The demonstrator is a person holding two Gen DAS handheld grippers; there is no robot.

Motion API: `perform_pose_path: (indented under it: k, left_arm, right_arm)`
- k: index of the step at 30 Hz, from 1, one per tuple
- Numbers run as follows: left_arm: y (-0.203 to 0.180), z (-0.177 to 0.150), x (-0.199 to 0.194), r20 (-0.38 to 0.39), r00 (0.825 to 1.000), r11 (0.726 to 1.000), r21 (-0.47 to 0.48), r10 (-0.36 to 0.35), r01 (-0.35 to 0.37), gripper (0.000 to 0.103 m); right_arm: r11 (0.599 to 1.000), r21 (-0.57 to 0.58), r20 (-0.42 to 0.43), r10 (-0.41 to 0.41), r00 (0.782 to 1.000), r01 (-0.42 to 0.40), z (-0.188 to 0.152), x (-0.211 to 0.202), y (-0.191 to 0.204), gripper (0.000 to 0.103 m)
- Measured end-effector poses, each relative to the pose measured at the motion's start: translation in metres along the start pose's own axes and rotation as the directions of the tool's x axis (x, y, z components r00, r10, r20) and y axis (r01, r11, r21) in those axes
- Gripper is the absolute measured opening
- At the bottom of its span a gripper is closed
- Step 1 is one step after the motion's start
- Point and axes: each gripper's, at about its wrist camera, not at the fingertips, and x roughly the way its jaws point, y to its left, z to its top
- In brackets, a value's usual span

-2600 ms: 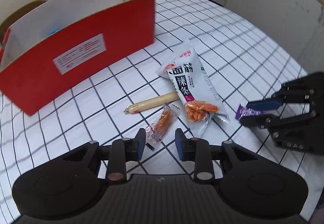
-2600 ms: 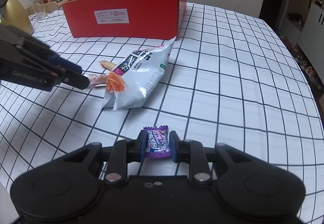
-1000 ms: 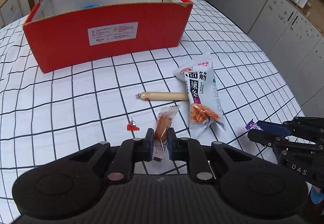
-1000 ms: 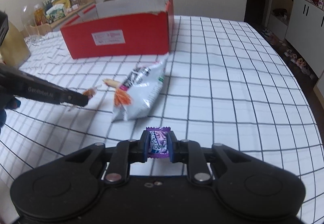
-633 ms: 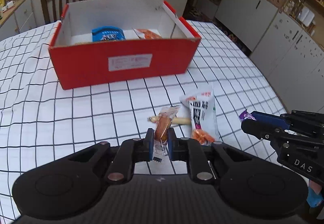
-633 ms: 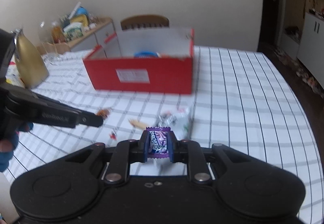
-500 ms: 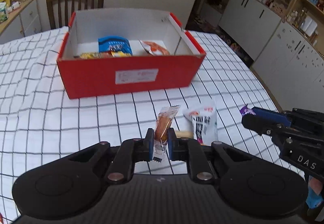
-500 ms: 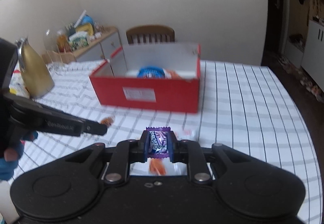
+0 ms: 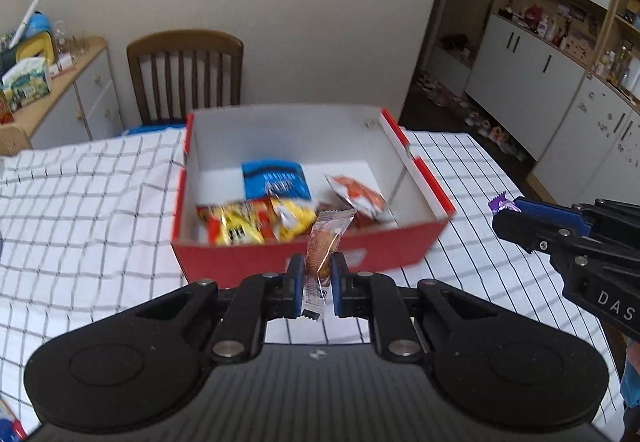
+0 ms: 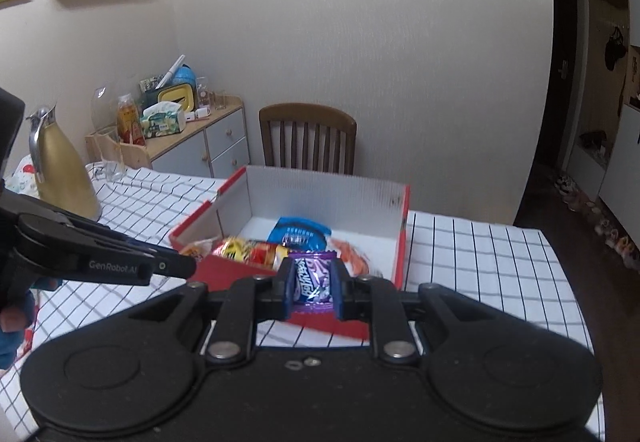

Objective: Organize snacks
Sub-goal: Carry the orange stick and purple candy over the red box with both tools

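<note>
Left gripper (image 9: pixel 316 284) clamps a small clear-wrapped orange snack (image 9: pixel 322 254) between its fingers, held upright above the tablecloth (image 9: pixel 80 202), just in front of the red box (image 9: pixel 312 260). The wrapper's lower end hangs below the pads; its print is too small to read.

Right gripper (image 10: pixel 312 292) pinches a purple candy (image 10: pixel 311 280), fingers closed narrow on it. In the left view only a purple wrapper tip (image 9: pixel 502 204) sticks out past the blue fingertip; the rest is hidden by the gripper.

The box is open-topped, near wall blurred in the left view. Inside: a blue packet (image 9: pixel 276 180) at the back, yellow-and-red packets (image 9: pixel 240 222) at front left, an orange-white packet (image 9: pixel 356 196) on the right. The held snack partly covers the box contents at centre, and the gripper body cuts off the box's front label.

In the right view the purple candy and gripper fingers hide the near box wall (image 10: pixel 328 322). The left gripper's side (image 10: pixel 100 258) crosses the frame and covers the box's left corner.

Wooden chair (image 9: pixel 186 76) behind the table, seat hidden. Gold jug (image 10: pixel 60 166) at left, base cut by the gripper.
</note>
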Motion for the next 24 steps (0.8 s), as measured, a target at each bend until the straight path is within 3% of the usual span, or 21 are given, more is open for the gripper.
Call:
perform_pose_path:
  k: [10,24]
  left_arm:
    - [0.020,0.031,0.032,-0.006,0.998,0.997,-0.011,0.070,-0.070,0.013]
    - [0.030,0.052,0.094,-0.059,0.986,0.987,0.045,0.154,-0.152,0.013]
  right_arm:
    - [1.000,0.000,-0.012,-0.010,1.000,0.010,0.026,0.047,-0.003,0.017]
    - [1.000,-0.006,-0.085,-0.004,0.996,0.004,0.032,0.117,0.002,0.017]
